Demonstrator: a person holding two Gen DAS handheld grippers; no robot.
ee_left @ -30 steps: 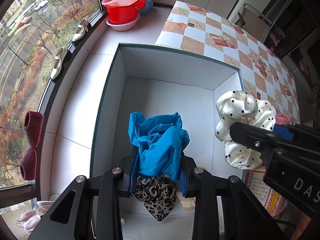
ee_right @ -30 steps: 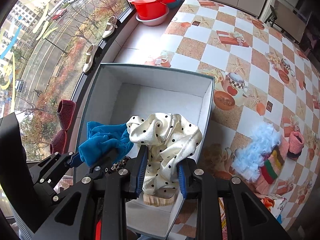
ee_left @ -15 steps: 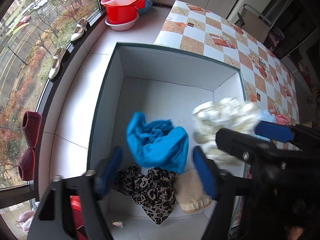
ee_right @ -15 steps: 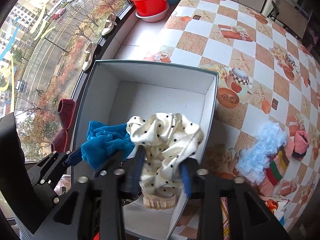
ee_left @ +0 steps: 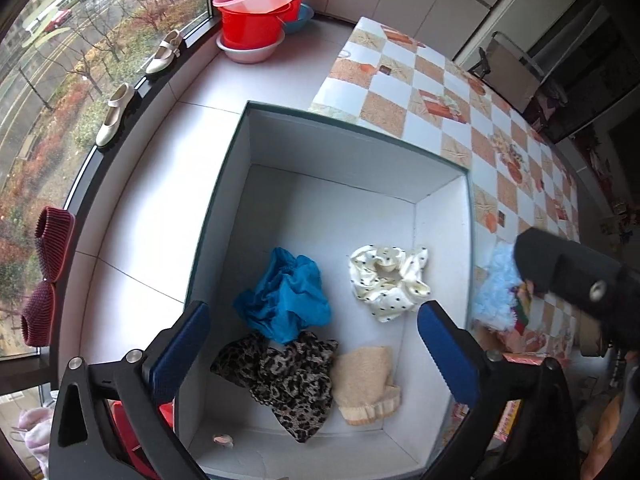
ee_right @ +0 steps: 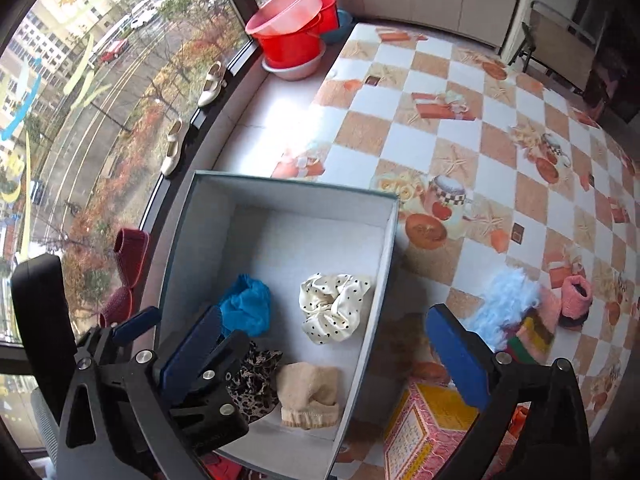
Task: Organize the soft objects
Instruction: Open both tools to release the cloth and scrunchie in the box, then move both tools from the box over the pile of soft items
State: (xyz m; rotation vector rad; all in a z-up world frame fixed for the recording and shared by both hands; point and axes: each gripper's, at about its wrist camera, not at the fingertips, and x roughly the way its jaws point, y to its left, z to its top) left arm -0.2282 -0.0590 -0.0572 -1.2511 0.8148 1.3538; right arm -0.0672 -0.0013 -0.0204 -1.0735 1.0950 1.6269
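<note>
With both the left gripper [ee_left: 312, 344] and the right gripper [ee_right: 324, 356] opening wide and empty above the box [ee_left: 352, 128], the remaining fluffy blue item [ee_right: 502, 304] on the tabletop [ee_right: 440, 92] right of it looks light and compressible; pinch its bulk centrally.

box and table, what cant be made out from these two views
- Near edge of the leopard-print cloth: right wrist view, the left tool covers it.
- Soft pile beside the box: left wrist view, the right tool's dark body hides all but the light blue fluffy piece.
- Small pinkish thing on the box floor: left wrist view, too small to identify.
</note>
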